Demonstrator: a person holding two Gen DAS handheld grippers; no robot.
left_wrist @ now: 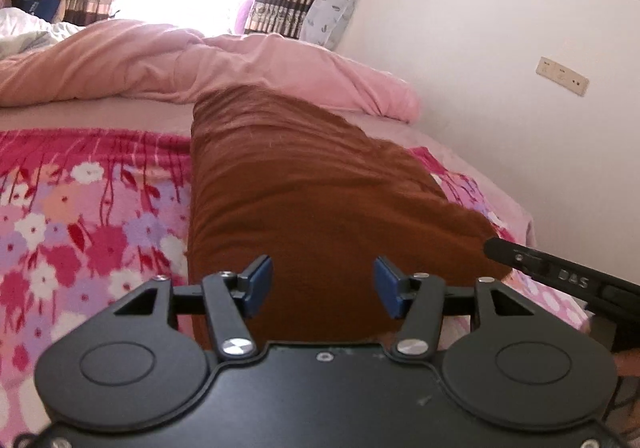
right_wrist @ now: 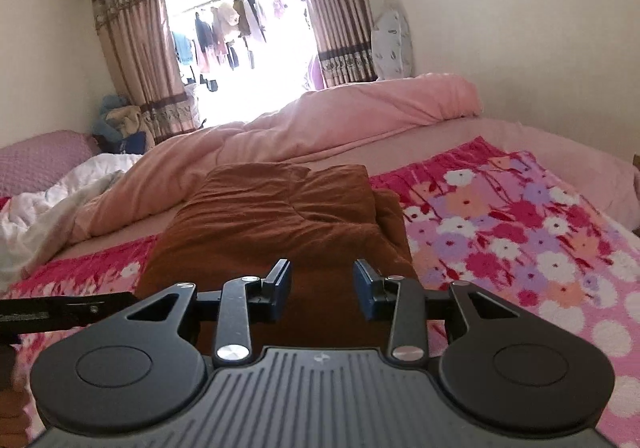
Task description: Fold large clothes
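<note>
Both my left tongs (left_wrist: 323,286) and right tongs (right_wrist: 322,289) gape wide, empty, over the brown garment (left_wrist: 304,192) mid-frame on the floral blanket (left_wrist: 80,216). Bulky folds could spring apart if I pinch one layer.

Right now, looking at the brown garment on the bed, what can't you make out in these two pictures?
- Near edge of the brown garment: hidden in both views by each gripper's own body.
- What type of garment it is: folds conceal any sleeves or legs.
- Left gripper and right gripper: jaws open, but whether they touch the cloth is unclear.
- Window: overexposed in the left wrist view.
- Wall socket: too small for detail.
</note>
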